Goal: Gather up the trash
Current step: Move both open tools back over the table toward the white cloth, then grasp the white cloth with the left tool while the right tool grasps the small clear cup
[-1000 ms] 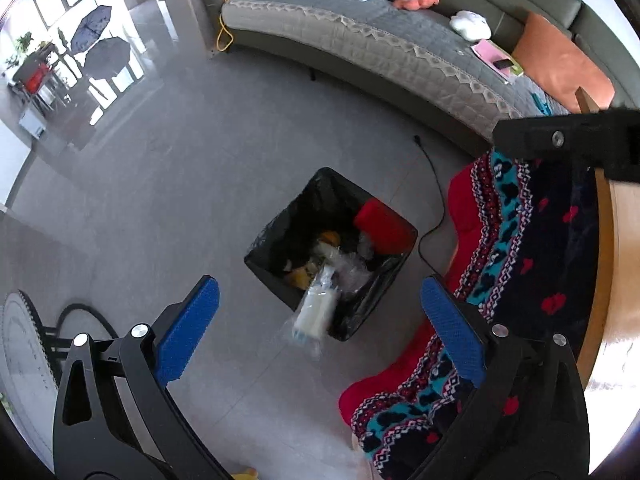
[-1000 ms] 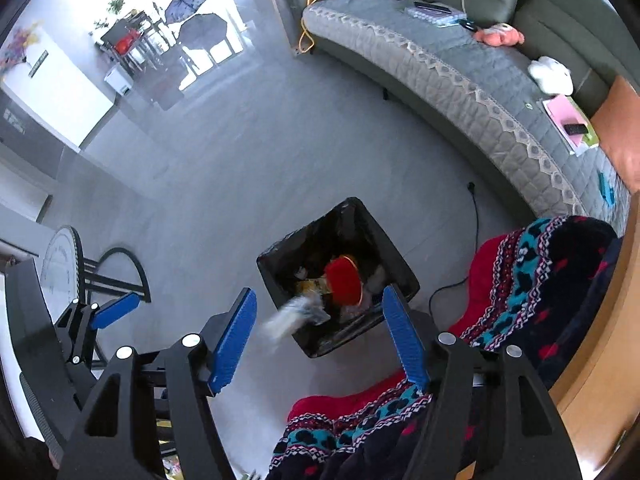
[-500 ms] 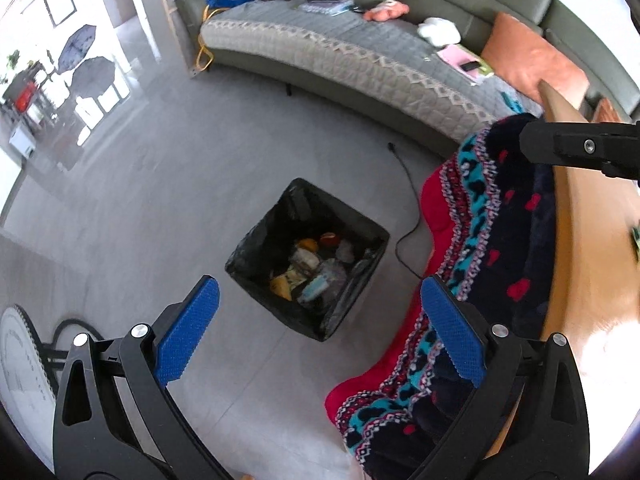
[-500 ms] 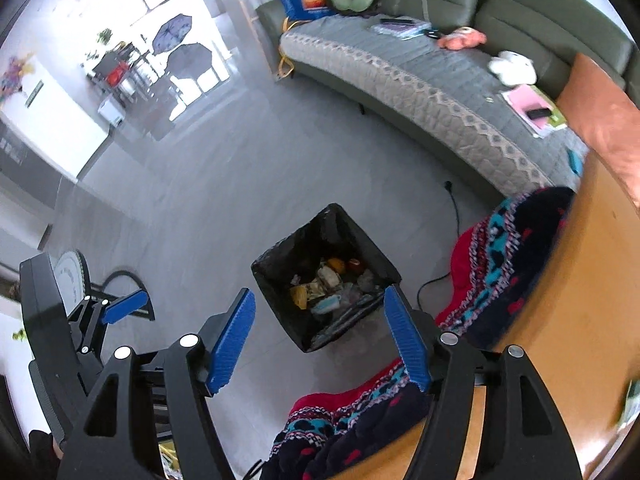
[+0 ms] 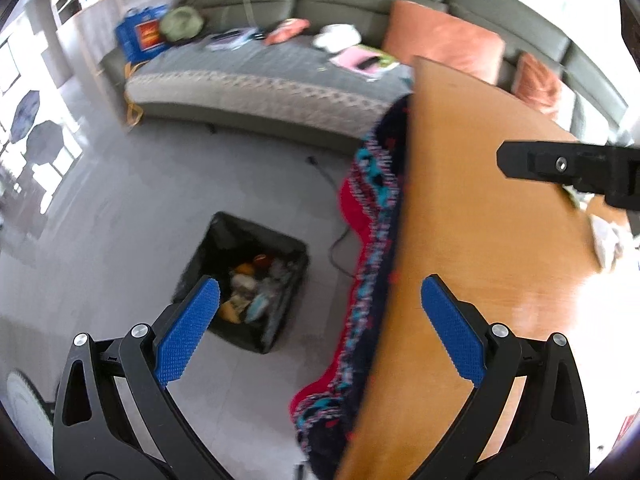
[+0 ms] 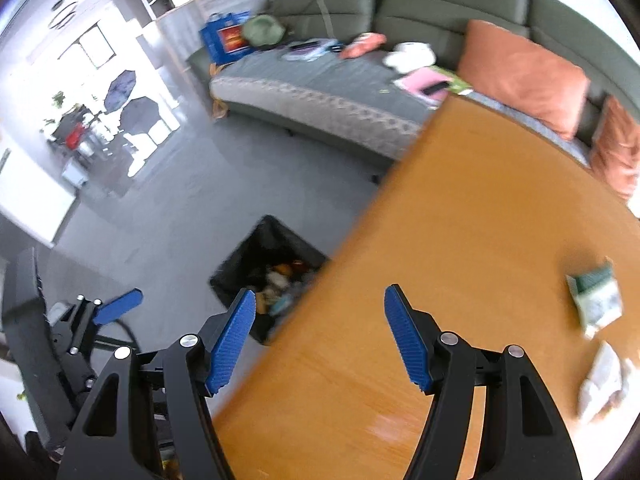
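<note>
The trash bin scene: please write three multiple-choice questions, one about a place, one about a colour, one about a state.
1. Where does the trash bin stand?
A. on the sofa
B. on the floor beside the wooden table
C. on the table

2. What colour are the pads of the right gripper?
A. blue
B. yellow
C. white

3. What state is the left gripper in?
A. shut on a bottle
B. shut on paper
C. open and empty

Answers: 1 B, the bin sits on grey floor by the table edge. 2 A, both pads show blue. 3 C, nothing lies between its spread fingers.
</note>
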`<state>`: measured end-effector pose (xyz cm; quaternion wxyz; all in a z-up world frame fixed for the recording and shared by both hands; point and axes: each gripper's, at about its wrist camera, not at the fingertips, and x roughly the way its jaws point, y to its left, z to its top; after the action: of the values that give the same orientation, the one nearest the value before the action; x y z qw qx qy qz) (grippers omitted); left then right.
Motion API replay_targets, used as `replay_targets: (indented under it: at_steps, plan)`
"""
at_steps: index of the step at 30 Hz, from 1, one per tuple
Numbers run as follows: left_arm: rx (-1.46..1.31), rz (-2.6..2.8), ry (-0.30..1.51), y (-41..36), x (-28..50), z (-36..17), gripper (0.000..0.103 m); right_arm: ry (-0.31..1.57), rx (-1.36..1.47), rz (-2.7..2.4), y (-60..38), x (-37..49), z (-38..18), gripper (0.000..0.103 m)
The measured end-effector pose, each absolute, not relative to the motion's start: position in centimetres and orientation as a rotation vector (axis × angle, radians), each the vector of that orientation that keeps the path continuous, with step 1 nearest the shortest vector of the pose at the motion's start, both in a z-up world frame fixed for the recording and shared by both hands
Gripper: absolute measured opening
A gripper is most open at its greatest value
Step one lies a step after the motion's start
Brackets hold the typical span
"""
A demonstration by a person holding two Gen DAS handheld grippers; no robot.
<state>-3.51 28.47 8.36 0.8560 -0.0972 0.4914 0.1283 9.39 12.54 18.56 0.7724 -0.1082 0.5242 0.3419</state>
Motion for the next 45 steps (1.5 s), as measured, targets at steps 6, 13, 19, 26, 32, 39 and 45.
replay_targets:
  at_steps: [6, 13, 19, 26, 32, 39, 45]
  plan:
    - [-0.149, 0.163, 1.023, 21.1, -1.4, 9.0, 0.098, 1.13, -0.185, 0.649, 4.2, 10.4, 18.5, 0.068]
    - [-0.107, 0.056, 1.029, 13.3, 1.1, 9.0, 0.098, 1.13, -0.12, 0.545, -5.6, 11.7, 17.7, 0.068]
    - [-0.051, -0.036, 1.046, 6.6, 3.2, 8.7, 0.098, 1.138, -0.083, 0.451, -13.6, 13.2, 16.9, 0.068]
    - [-0.001, -0.107, 1.064, 0.5, 5.2, 8.3, 0.098, 1.186, -0.002, 0.345, -21.9, 15.4, 14.6, 0.062]
    - [0.039, -0.138, 1.089, -2.7, 6.2, 7.8, 0.098, 1.267, 0.087, 0.274, -26.8, 16.5, 11.0, 0.041]
    - [0.06, -0.16, 1.122, -4.5, 7.5, 6.9, 0.098, 1.315, 0.11, 0.264, -27.3, 18.0, 8.2, 0.036]
    - [0.071, -0.191, 1.149, -5.9, 8.9, 6.2, 0.098, 1.325, 0.077, 0.24, -26.7, 19.6, 6.9, 0.036]
